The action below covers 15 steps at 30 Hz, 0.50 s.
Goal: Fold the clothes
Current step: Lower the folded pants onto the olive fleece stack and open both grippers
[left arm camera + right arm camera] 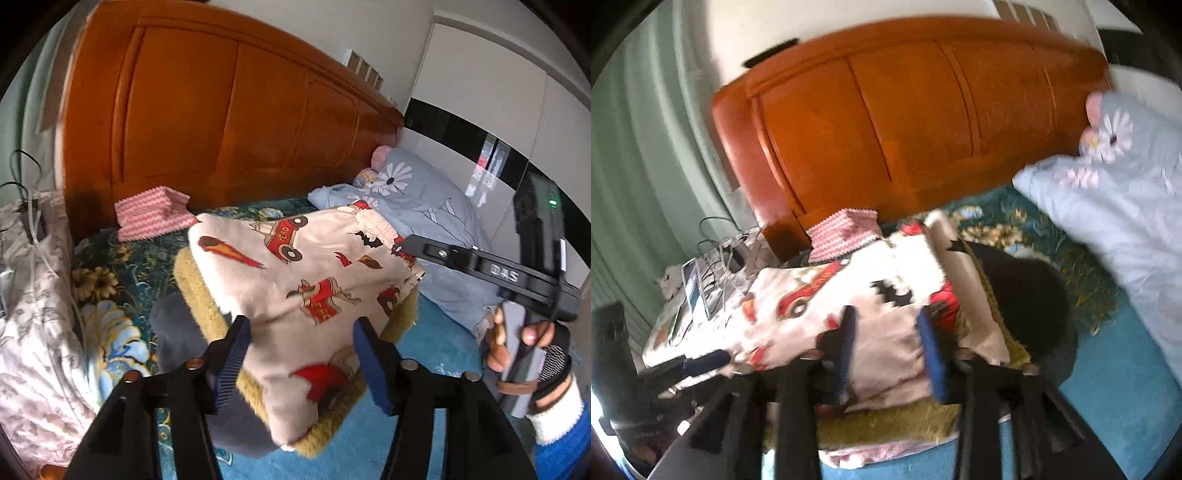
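A folded cream garment (295,273) printed with red fire trucks lies on top of a stack on the bed, over a mustard fuzzy piece (199,291) and a dark grey one (173,332). My left gripper (301,347) is open at the garment's near edge, its blue pads standing on either side of the cloth without pressing it. In the blurred right wrist view my right gripper (890,352) is open too, with the cream garment (886,295) between its pads. One of the left gripper's fingers (705,360) shows at the lower left there.
An orange wooden headboard (221,122) backs the bed. A pink zigzag cloth (147,218) lies folded beside it. A grey-blue daisy quilt (424,199) fills the right side and a floral pillow (37,332) the left. A nightstand holds cables and a phone (694,291).
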{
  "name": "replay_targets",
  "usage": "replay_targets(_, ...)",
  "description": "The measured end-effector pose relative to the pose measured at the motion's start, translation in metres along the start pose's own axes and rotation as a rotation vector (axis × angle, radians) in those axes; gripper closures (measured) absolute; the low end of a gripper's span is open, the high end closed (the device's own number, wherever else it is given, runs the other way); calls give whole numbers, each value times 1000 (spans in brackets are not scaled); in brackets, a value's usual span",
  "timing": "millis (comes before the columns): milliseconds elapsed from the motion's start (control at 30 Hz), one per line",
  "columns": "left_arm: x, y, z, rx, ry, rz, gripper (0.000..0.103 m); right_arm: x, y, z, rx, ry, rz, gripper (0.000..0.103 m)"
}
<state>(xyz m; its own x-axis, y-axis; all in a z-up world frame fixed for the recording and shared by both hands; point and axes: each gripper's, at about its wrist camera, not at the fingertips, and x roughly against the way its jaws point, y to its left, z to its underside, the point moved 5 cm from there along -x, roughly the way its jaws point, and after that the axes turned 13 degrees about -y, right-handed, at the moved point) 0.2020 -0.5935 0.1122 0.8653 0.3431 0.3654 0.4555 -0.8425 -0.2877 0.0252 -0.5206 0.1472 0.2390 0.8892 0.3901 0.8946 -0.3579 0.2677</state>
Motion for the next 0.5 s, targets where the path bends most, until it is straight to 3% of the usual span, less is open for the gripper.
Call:
replay_targets(67, 10, -3, 4, 7, -4, -4, 39, 13, 10, 3, 19, -5, -14, 57)
replay_targets(133, 17, -4, 11, 12, 8, -8, 35, 23, 16, 9, 32, 3, 1, 49)
replay_targets(267, 21, -5, 35, 38, 85, -14, 31, 35, 30, 25, 70, 45, 11, 47)
replay_targets(367, 22, -4, 47, 56, 123, -43, 31, 41, 40, 36, 125, 69, 29, 32)
replay_targets(500, 24, -6, 55, 69, 137, -49, 23, 45, 47, 50, 148, 99, 48, 32)
